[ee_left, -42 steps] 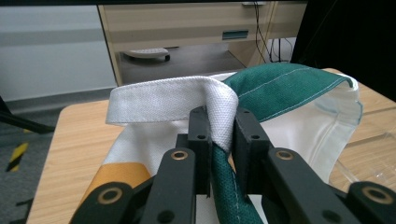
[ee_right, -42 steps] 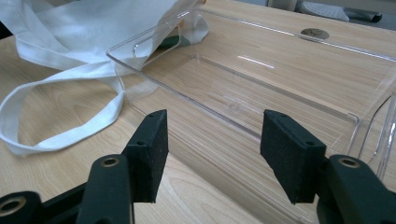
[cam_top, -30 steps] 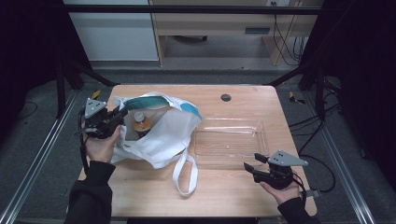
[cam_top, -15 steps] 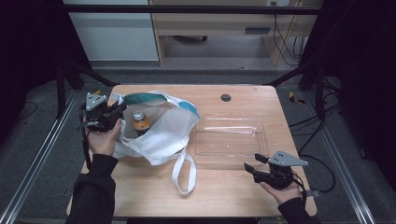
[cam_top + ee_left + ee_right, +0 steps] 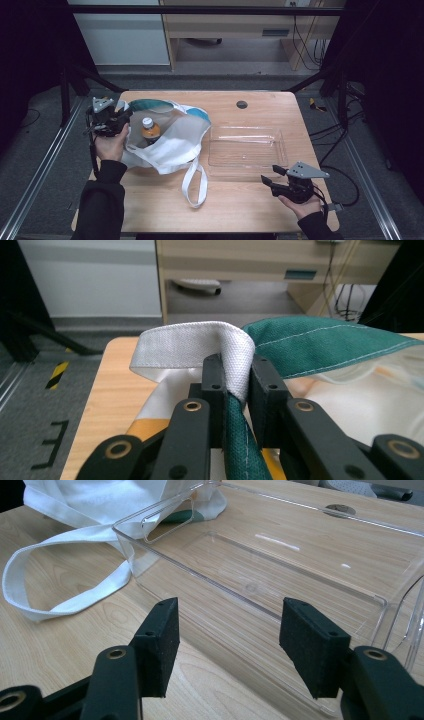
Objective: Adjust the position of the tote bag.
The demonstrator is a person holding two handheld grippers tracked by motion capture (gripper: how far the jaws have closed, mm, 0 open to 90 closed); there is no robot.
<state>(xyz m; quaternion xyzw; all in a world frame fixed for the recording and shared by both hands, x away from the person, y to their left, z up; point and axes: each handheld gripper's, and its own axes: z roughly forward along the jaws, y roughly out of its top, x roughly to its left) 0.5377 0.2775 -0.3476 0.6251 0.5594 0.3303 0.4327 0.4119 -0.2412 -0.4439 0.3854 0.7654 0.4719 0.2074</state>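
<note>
- The left gripper [image 5: 120,121] sits at the left edge of the table [image 5: 250,210], raised a little, with its jaws clamped on the white strap [image 5: 200,347] and green-trimmed rim of the cloth bag [image 5: 172,142].
- In the left gripper view, the strap folds over between the 2 black jaws, and the green rim [image 5: 325,342] runs away to the right, pulled taut.
- The bag lies on the left half of the table with its mouth held open toward the gripper; a second strap [image 5: 195,182] loops loose on the wood toward the near edge.
- Inside the open bag stands 1 bottle [image 5: 149,130] with a white cap and orange body, upright or nearly so.
- A clear plastic tray [image 5: 247,150] rests just right of the bag, touching or almost touching the cloth.
- The right gripper [image 5: 270,179] is held by a hand [image 5: 305,205] near the right front corner of the table, jaws pointing at the tray's near edge.
- Its jaws stand apart in the right gripper view, with nothing between the pads [image 5: 160,640]; the tray [image 5: 280,575] lies just beyond them.
- A small dark round cap [image 5: 242,104] sits in the tabletop beyond the tray.
</note>
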